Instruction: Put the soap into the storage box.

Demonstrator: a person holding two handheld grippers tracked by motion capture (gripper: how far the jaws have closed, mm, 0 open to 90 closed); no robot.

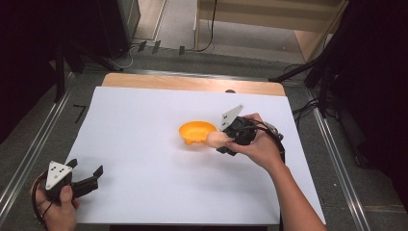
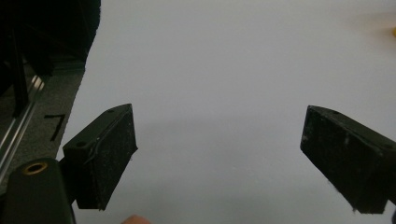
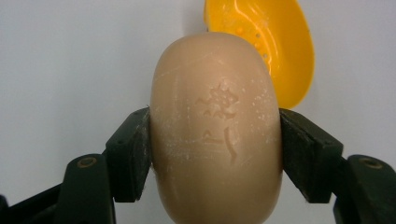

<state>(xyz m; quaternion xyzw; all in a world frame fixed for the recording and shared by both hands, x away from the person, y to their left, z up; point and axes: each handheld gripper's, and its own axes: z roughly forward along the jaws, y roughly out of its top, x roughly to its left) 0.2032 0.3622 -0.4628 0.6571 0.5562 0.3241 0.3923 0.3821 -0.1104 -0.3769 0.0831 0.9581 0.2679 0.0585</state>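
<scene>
Right tool (image 3: 215, 154) pinching tan soap bar (image 3: 215, 135) beside orange dish (image 1: 196, 132), left tool (image 1: 85, 179) spread over white sheet (image 1: 144, 144).

Matt waxy soap (image 3: 215, 140), seemingly glossy plastic dish (image 3: 275, 42)

The soap (image 3: 215, 140), a beige oval bar seen in the right gripper view, bears a pressed-in mark on its face: a small flower-like or star-like emblem, and just below it two strokes that look like characters, too shallow and worn to read.

On the grey floor (image 2: 46, 135) left of the white sheet (image 2: 233, 70), in the left gripper view, a black mark (image 2: 55, 125) shaped like the figure 7 stands; the high view shows the same mark (image 1: 79, 113) beside that sheet's left edge.
</scene>
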